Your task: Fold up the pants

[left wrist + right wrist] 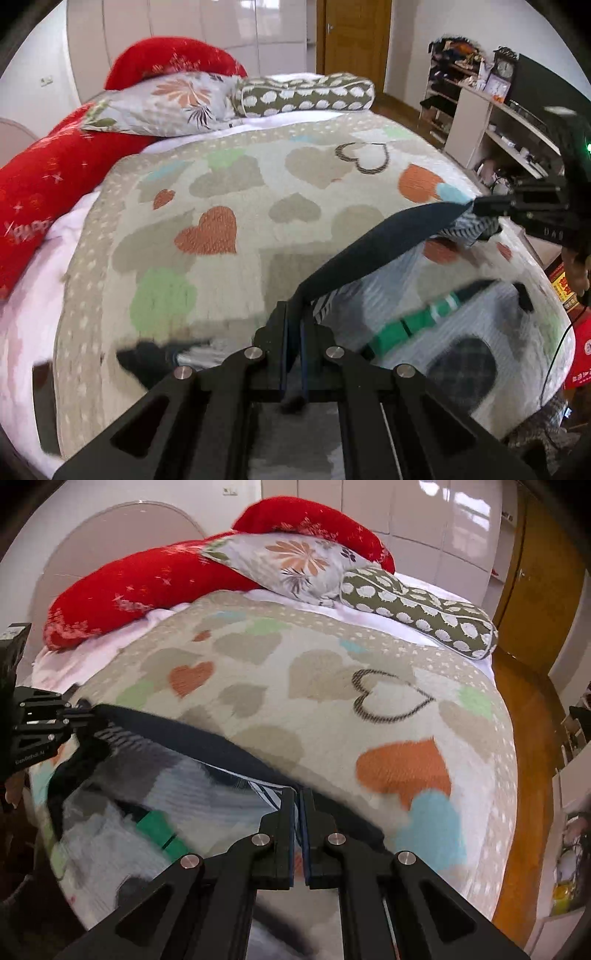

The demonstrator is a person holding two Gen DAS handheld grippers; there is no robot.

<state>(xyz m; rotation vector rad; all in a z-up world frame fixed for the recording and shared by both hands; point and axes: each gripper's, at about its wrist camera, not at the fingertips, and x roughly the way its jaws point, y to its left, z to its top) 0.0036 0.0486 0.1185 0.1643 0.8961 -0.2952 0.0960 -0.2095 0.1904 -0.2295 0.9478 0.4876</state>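
Note:
The pants (373, 243) are light grey with a dark navy waistband, a green patch (410, 325) and dark patches. They hang stretched between my two grippers above the heart-patterned blanket (221, 192). My left gripper (294, 332) is shut on one end of the waistband. My right gripper (480, 206) is shut on the other end, at the right of the left wrist view. In the right wrist view the right gripper (298, 812) pinches the waistband (207, 738), and the left gripper (79, 710) holds the far end at the left. The cloth below is blurred.
Red bolster (40, 192), floral pillow (162, 103) and olive dotted pillow (306, 96) lie at the head of the bed. Shelves (491, 122) with clutter stand to the right. A wooden door (354, 37) and wooden floor (532, 775) lie beyond the bed.

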